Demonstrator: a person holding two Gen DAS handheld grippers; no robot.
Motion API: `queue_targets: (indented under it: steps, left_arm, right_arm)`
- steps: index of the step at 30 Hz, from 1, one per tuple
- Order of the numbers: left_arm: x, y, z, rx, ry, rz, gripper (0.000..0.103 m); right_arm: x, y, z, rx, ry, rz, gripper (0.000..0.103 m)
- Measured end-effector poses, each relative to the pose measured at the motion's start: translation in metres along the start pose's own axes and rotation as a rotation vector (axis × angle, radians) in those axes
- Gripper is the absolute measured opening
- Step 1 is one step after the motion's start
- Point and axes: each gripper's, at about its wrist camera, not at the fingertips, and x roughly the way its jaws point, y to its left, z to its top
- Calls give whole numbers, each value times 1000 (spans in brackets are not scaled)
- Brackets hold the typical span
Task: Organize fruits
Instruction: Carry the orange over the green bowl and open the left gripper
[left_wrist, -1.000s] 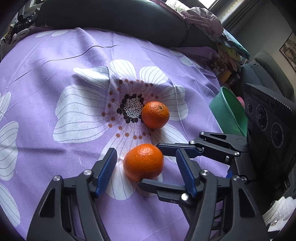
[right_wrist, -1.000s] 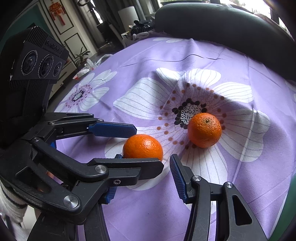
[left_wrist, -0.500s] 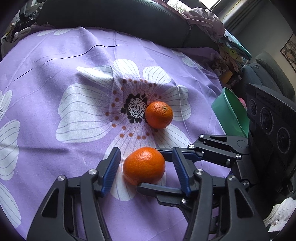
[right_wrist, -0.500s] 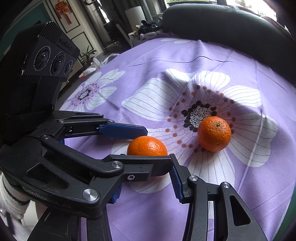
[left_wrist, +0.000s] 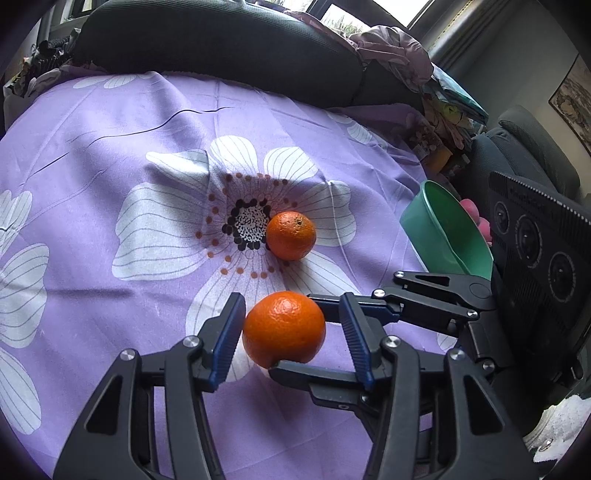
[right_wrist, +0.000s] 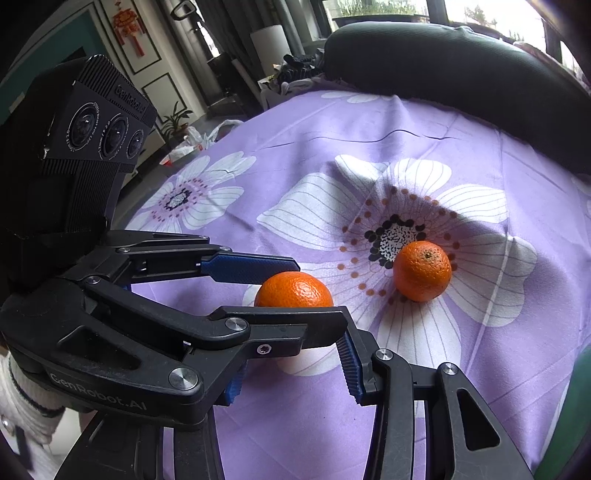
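Two oranges lie on a purple flowered cloth (left_wrist: 110, 147). The near orange (left_wrist: 284, 328) sits between the blue pads of my left gripper (left_wrist: 291, 332); the left pad touches it, the right pad stands a small gap off. The far orange (left_wrist: 291, 235) rests by the flower's centre. In the right wrist view the near orange (right_wrist: 294, 290) is half hidden behind the left gripper's finger (right_wrist: 280, 325); the far orange (right_wrist: 422, 270) is free. My right gripper (right_wrist: 291, 369) is open and empty, just in front of the left gripper's fingers.
A green bowl (left_wrist: 443, 236) with pink fruit inside stands at the cloth's right edge, behind the right gripper's body (left_wrist: 535, 258). A dark cushion (left_wrist: 221, 44) bounds the far side. Piled cloth and clutter lie at the back right.
My left gripper has moved forward around the near orange and its jaws have narrowed on it. The right gripper has stayed open and shifted little.
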Motion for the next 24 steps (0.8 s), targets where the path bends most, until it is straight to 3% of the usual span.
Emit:
queue_targets:
  steps: [24]
  left_arm:
    - [8,-104,-29,148,33,-47,52]
  right_arm:
    - [-86,-6,-67,116,-98,-82,46]
